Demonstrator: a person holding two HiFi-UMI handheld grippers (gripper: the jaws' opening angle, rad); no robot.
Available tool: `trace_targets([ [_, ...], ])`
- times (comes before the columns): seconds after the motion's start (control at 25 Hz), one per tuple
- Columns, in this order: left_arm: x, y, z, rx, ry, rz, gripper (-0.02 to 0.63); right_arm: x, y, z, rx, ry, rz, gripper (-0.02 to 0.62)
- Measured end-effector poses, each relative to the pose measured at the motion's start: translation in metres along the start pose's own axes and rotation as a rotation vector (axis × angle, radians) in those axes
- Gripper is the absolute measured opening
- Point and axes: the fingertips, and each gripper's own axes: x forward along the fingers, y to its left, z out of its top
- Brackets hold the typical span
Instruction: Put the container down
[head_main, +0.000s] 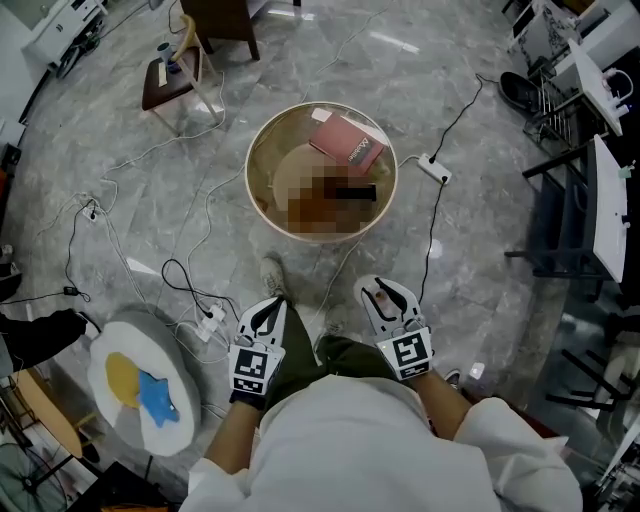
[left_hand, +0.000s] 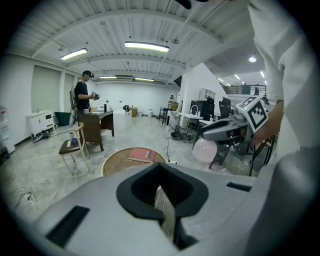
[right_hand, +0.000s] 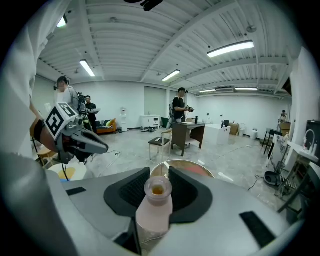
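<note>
My right gripper (head_main: 386, 294) is shut on a pale pink bottle-like container (right_hand: 153, 212). Its open mouth (right_hand: 157, 189) points away from me and shows something orange inside. The container is held in the air in front of my legs, short of the round wooden table (head_main: 262, 190). From the left gripper view the same pink container (left_hand: 204, 150) shows under the right gripper (left_hand: 225, 131). My left gripper (head_main: 267, 310) is shut on a thin pale packet (left_hand: 165, 212) that stands edge-on between its jaws.
A red book (head_main: 347, 143) and a black object (head_main: 355, 192) lie on the round table. Cables and a power strip (head_main: 433, 167) cross the marble floor. A wooden chair (head_main: 175, 75) stands far left, and a white round cushion (head_main: 140, 385) lies near left. Metal racks (head_main: 580, 200) line the right side.
</note>
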Motion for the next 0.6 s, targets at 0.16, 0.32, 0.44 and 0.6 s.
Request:
trace_targets([
  [0.16,0.013,0.027,-0.002,-0.017,0.001,-0.002,0.008,0.026,-0.005,0.009,-0.003,0.008,-0.005,0.138],
  [0.32,0.031,0.061,0.001,-0.027,0.008,-0.017,0.008,0.057,-0.01,0.021,0.004,0.023,-0.011,0.138],
  [0.44,0.051,0.094,0.017,-0.023,0.002,-0.035,0.008,0.086,-0.019,0.037,0.01,0.029,-0.027,0.138],
  [0.6,0.082,0.137,0.036,-0.004,0.009,-0.072,0.008,0.132,-0.032,0.058,0.029,0.031,-0.053,0.138],
])
